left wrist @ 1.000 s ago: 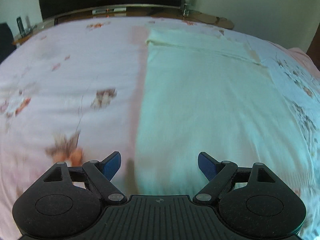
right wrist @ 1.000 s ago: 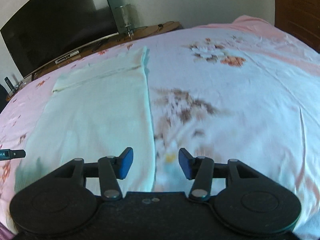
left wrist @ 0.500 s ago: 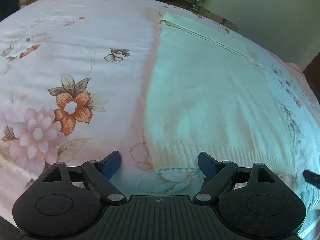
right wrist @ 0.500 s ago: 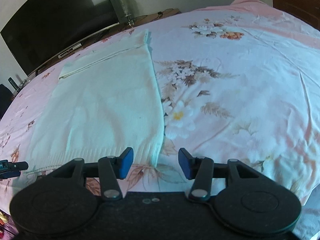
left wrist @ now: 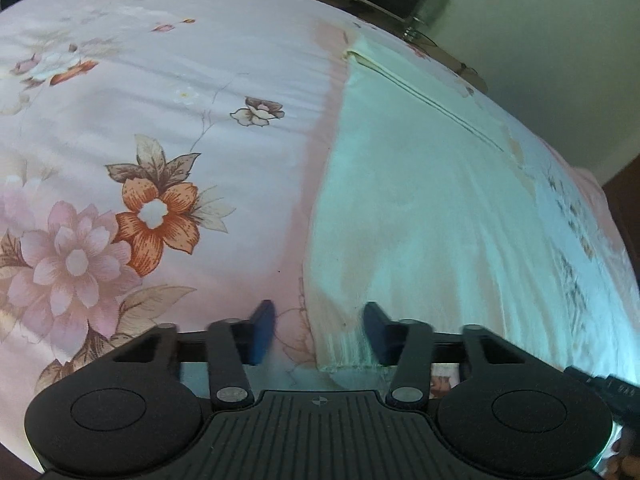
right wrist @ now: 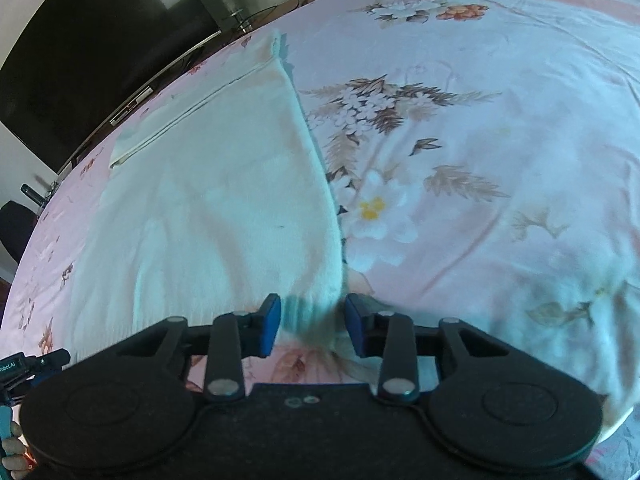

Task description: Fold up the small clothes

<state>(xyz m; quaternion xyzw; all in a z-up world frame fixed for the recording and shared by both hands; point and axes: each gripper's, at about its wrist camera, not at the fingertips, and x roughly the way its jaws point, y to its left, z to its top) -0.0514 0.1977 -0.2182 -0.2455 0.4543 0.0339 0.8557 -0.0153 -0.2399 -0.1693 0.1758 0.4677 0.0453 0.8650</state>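
A pale mint knit garment [left wrist: 432,216] lies flat on the flowered bed sheet, its ribbed hem towards me and a folded band at its far end. My left gripper [left wrist: 320,332] is open, and the hem's near left corner lies between its blue pads. In the right wrist view the garment [right wrist: 216,208] lies left of centre. My right gripper [right wrist: 312,326] is open, with the hem's near right corner between its pads, slightly bunched.
The flowered sheet [left wrist: 152,152] covers the whole bed [right wrist: 480,160]. A dark TV [right wrist: 80,52] and a low wooden shelf stand beyond the far edge. A glass stand [left wrist: 428,12] is at the far corner. The left gripper's tip [right wrist: 32,364] shows at lower left.
Both grippers have moved down and forward to the garment's near hem corners. Their jaws have narrowed around the corners. The hem's right corner has bunched up a little.
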